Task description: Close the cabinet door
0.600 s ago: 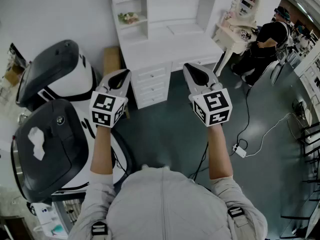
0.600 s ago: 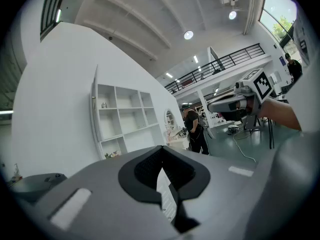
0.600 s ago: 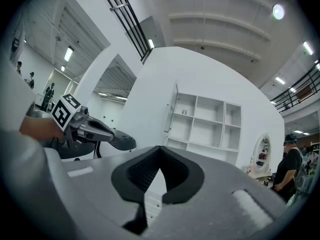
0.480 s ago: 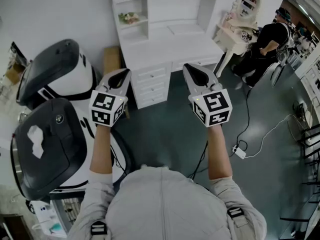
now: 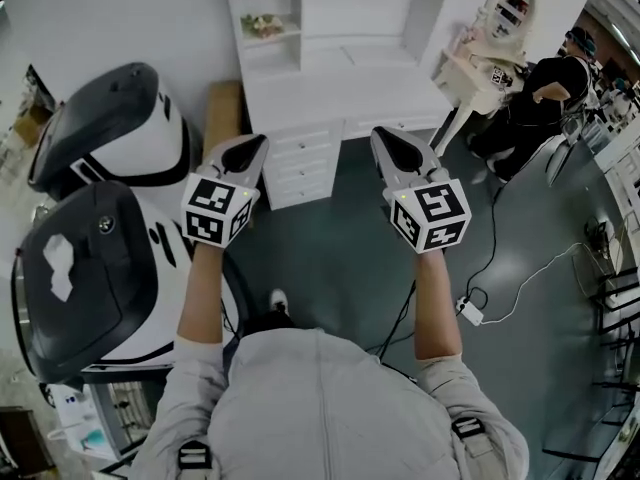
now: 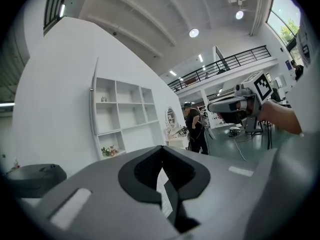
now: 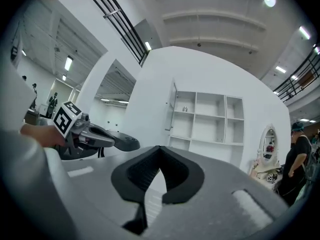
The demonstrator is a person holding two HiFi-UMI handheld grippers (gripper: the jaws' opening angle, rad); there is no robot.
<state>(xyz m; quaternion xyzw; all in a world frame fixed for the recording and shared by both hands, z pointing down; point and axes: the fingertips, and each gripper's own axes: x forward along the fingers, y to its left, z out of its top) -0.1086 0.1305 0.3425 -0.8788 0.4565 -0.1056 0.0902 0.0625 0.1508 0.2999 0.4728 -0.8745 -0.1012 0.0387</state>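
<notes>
Cabinet door (image 7: 174, 109) sticks out open ahead of us. Our left gripper (image 5: 259, 143) and right gripper (image 5: 380, 136) are both clenched (empty).

White cabinet (image 5: 340, 78) is standing against the wall ahead of me, w/ open shelves up top, drawers below. Its door (image 6: 93, 104) is hanging open at the unit's left side, upright, thin & white, showing me its edge.

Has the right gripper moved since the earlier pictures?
No, not visibly: the right gripper still points at the front edge of the white desk, the same as before.
</notes>
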